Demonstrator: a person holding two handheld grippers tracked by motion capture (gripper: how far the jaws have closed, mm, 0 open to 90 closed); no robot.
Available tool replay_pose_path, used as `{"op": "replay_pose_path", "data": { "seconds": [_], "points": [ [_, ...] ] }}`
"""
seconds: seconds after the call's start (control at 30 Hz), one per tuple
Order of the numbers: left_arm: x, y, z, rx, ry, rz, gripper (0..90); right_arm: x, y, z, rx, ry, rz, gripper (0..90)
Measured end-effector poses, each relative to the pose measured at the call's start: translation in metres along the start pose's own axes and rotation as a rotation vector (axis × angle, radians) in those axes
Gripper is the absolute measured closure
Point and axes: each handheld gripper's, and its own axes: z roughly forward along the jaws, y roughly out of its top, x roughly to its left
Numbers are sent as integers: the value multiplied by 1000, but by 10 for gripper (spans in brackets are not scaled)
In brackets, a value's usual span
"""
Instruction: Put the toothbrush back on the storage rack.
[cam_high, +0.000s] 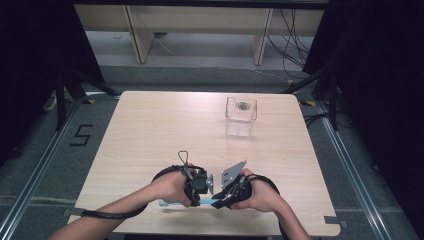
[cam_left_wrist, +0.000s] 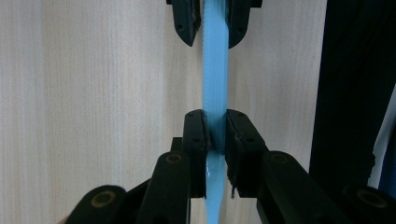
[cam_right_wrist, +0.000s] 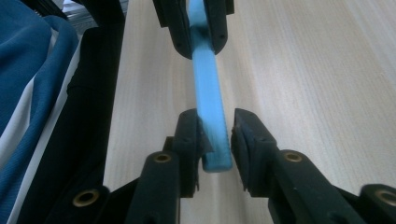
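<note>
A flat light-blue stick (cam_high: 172, 204) is held level just above the front of the wooden table (cam_high: 150, 130), between my two grippers. My left gripper (cam_high: 200, 198) is shut on it; in the left gripper view both pads press the stick (cam_left_wrist: 215, 70) at my left gripper (cam_left_wrist: 215, 126). My right gripper (cam_high: 218, 202) faces it from the other end. In the right gripper view the stick's end (cam_right_wrist: 208, 102) lies between the jaws of my right gripper (cam_right_wrist: 215, 126), against one pad with a small gap at the other.
A clear square plastic box (cam_high: 241, 112) with a dark small thing (cam_high: 244, 105) at its bottom stands at the table's far right. Dark stands and cables flank the table on the grey floor. A person's blue sleeve (cam_right_wrist: 32, 79) is close beside the right gripper.
</note>
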Motion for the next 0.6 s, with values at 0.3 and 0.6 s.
{"op": "replay_pose_path", "data": {
  "seconds": [0.3,0.6],
  "points": [
    [-1,0,0,1,-5,2,782,3,0,0,12,16,4,779],
    [0,-4,-19,-163,89,-45,638,3,-2,-5,-6,-60,-18,789]
  ]
}}
